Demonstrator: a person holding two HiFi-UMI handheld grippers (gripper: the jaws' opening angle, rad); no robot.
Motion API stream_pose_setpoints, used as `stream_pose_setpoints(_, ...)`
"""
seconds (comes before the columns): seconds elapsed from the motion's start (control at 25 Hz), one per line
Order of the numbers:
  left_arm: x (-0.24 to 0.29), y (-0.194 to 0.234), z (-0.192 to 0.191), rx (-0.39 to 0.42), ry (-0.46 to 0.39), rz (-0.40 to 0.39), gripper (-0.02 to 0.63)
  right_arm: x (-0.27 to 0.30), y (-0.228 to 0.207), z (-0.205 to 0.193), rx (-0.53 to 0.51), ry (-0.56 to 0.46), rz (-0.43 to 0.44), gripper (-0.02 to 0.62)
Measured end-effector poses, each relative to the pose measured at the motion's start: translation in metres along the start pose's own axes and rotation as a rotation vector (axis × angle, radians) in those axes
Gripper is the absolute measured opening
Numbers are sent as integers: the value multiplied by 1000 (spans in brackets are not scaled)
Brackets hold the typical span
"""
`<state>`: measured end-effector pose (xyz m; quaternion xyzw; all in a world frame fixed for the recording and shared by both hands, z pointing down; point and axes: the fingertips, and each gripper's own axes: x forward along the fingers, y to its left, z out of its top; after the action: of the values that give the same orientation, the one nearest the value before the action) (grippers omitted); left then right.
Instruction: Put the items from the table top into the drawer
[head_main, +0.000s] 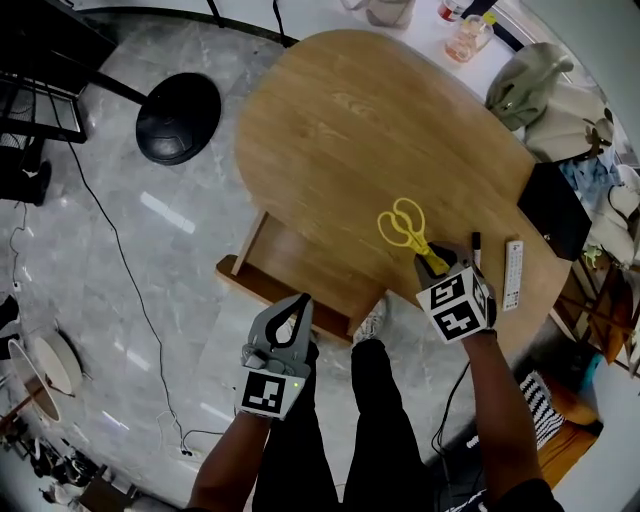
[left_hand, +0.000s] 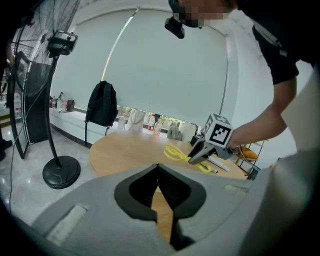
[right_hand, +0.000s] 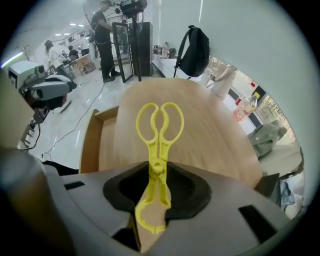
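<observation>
A yellow scissor-like plastic tool (head_main: 404, 224) is clamped in my right gripper (head_main: 432, 262), over the near right part of the oval wooden table (head_main: 350, 130). In the right gripper view the pads press on the yellow tool (right_hand: 159, 125) just below its pivot, with the two loops pointing away from me. The wooden drawer (head_main: 288, 262) stands pulled out under the table's near left edge. My left gripper (head_main: 292, 318) hovers just in front of it, its fingertips together with nothing between them. In the left gripper view my left gripper (left_hand: 158, 167) points toward the table.
A black marker (head_main: 476, 247) and a white remote (head_main: 513, 274) lie on the table right of the right gripper. A black box (head_main: 553, 208), a grey-green bag (head_main: 525, 80) and bottles (head_main: 468, 35) sit along the far right. A black fan base (head_main: 178, 117) stands on the floor at left.
</observation>
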<state>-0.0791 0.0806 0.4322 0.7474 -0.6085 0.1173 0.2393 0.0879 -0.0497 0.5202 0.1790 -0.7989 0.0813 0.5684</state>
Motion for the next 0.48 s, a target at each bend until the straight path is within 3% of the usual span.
stream_pose_setpoints(0.48,-51,52,-26,-40,-9,102,17,33,168,63,-109,-50,106,107)
